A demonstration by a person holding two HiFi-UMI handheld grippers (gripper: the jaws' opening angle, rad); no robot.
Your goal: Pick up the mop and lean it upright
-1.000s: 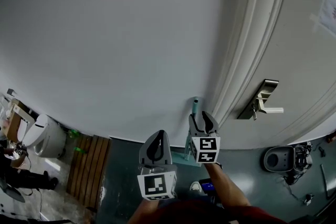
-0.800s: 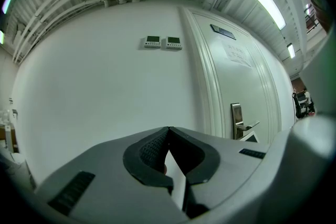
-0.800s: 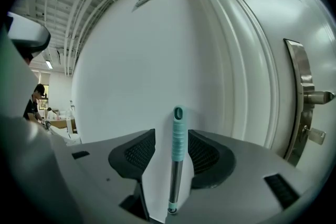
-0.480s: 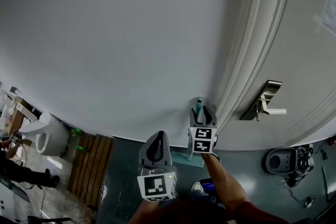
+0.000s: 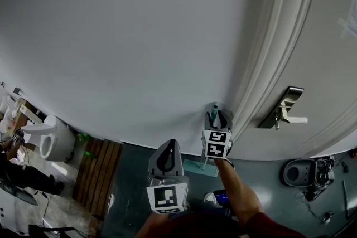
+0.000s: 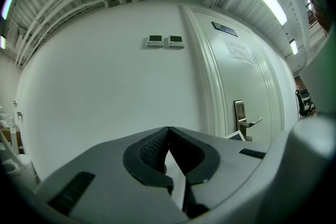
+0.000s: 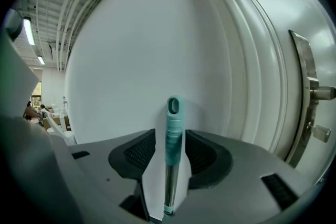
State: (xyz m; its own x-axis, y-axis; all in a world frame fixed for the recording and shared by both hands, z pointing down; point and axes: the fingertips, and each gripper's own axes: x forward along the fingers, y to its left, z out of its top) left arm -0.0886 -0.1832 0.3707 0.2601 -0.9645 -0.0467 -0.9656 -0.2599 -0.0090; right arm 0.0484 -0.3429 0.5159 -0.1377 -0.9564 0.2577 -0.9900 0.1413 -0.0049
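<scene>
The right gripper (image 5: 217, 115) is nudging the mop handle (image 7: 173, 136) closer to the wall (image 5: 139, 53), its jaws standing apart around it. The leaning is looking nearly finished. The left gripper (image 5: 169, 147) is hanging clenched and empty.

mop handle (image 7: 173, 134) between jaws of right gripper (image 7: 171, 139) — wall (image 5: 139, 53) behind | door (image 5: 329, 75) right

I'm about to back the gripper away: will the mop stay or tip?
Probably stiff: the mop handle is a straight metal tube. It may slide or tip sideways, since it stands nearly upright at a smooth wall. The right gripper has its jaws apart around it, so likely nothing steadies it.
</scene>
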